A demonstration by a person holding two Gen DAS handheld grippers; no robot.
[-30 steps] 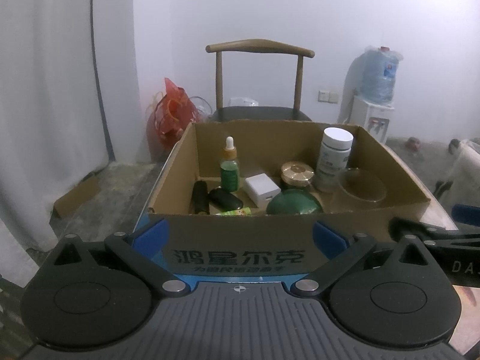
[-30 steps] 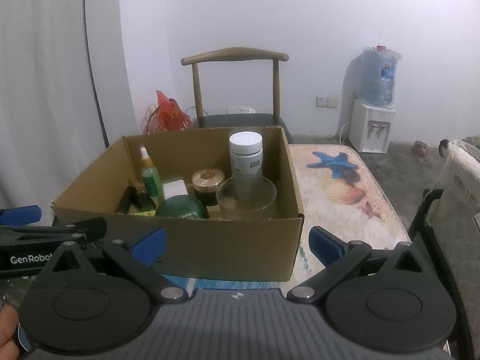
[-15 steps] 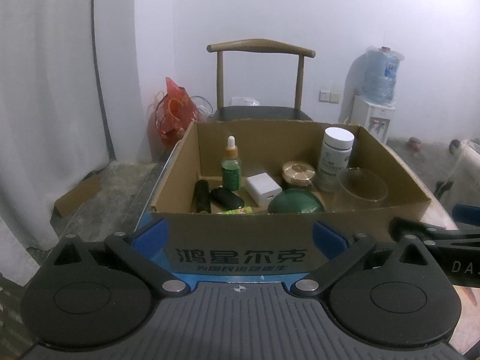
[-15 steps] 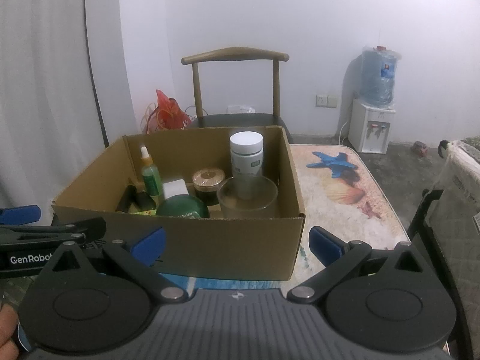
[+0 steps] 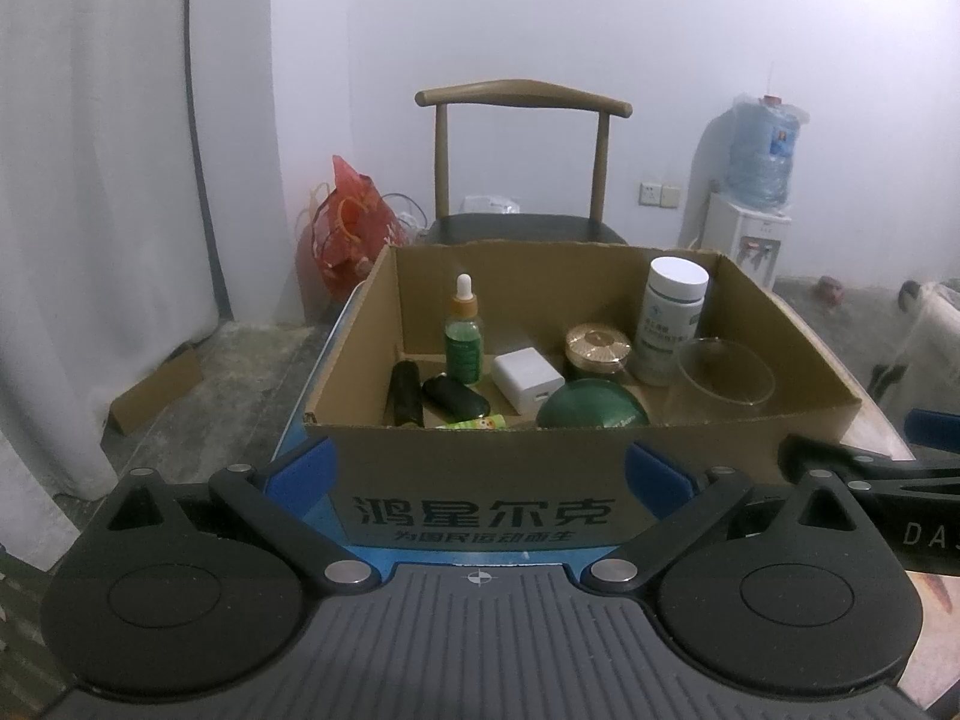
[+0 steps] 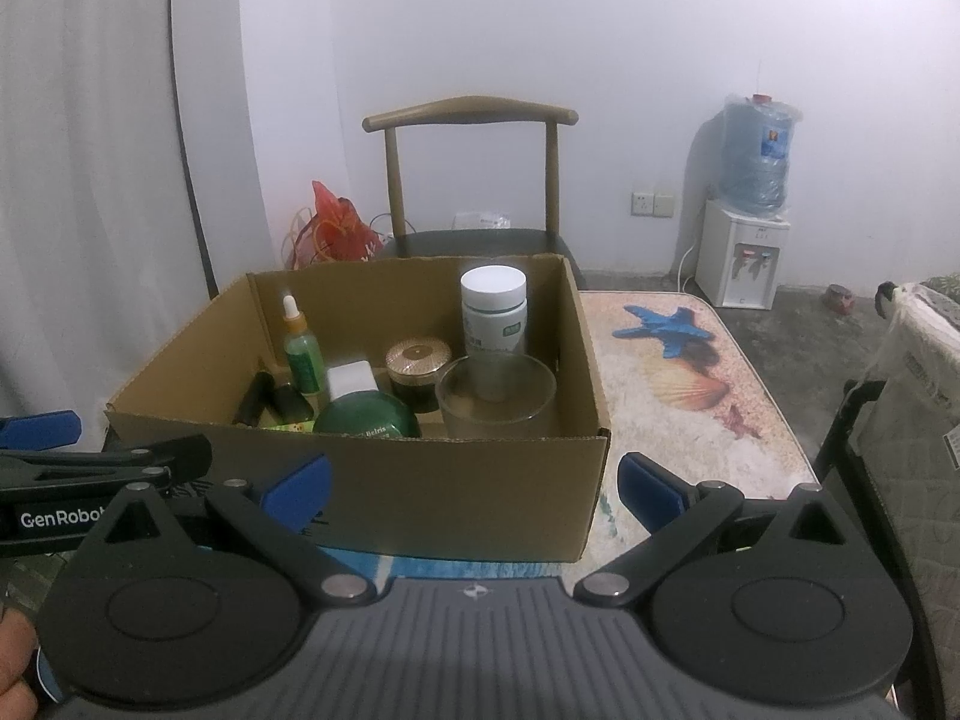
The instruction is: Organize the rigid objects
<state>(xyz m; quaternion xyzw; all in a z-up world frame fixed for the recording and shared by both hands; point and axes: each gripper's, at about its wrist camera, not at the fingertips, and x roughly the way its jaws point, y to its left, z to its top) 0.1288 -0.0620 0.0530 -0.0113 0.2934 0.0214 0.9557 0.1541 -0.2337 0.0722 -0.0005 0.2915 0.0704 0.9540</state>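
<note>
Brown cardboard box (image 6: 420,480) already holds all visible items; left gripper (image 5: 480,468) and right gripper (image 6: 474,480) both released, empty; likely near finished.

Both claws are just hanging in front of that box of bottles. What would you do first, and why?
Probably ease the right gripper forward over the cardboard box toward the glass bowl: both grippers are open and empty outside the near wall, and the bowl sits nearest on that side.
</note>
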